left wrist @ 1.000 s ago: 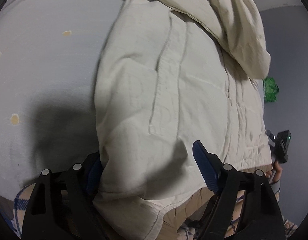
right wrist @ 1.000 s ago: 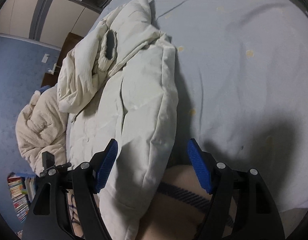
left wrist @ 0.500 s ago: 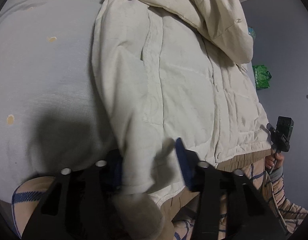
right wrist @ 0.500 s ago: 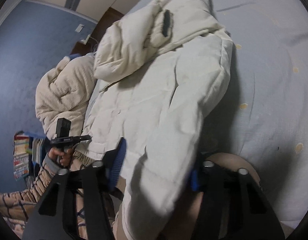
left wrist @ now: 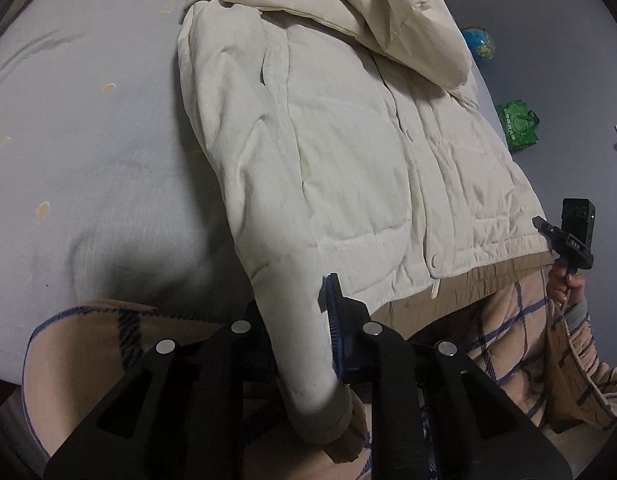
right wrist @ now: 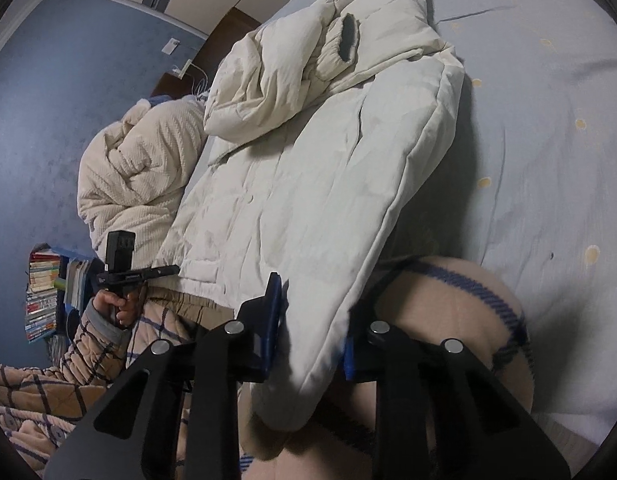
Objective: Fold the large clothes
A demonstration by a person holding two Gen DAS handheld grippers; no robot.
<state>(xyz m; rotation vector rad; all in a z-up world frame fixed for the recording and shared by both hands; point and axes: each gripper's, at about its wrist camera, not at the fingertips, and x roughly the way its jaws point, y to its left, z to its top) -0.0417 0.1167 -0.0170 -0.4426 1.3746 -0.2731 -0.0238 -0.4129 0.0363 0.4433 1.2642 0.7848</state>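
Cream padded jacket (left wrist: 348,152) on a pale grey-blue bed sheet (left wrist: 88,140) dotted yellow. Tan blanket (right wrist: 460,300) with navy stripes at five o'clock. Green bag (left wrist: 518,124) at two o'clock.

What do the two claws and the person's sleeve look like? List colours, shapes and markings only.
Left claw: matte black angular linkage arms with triangular cut-outs and round silver rivets, and flat ribbed blue pads. Right claw: the same build. Sleeve: beige quilted fabric with a dark blue check, over a grey cuff. No cables are visible.
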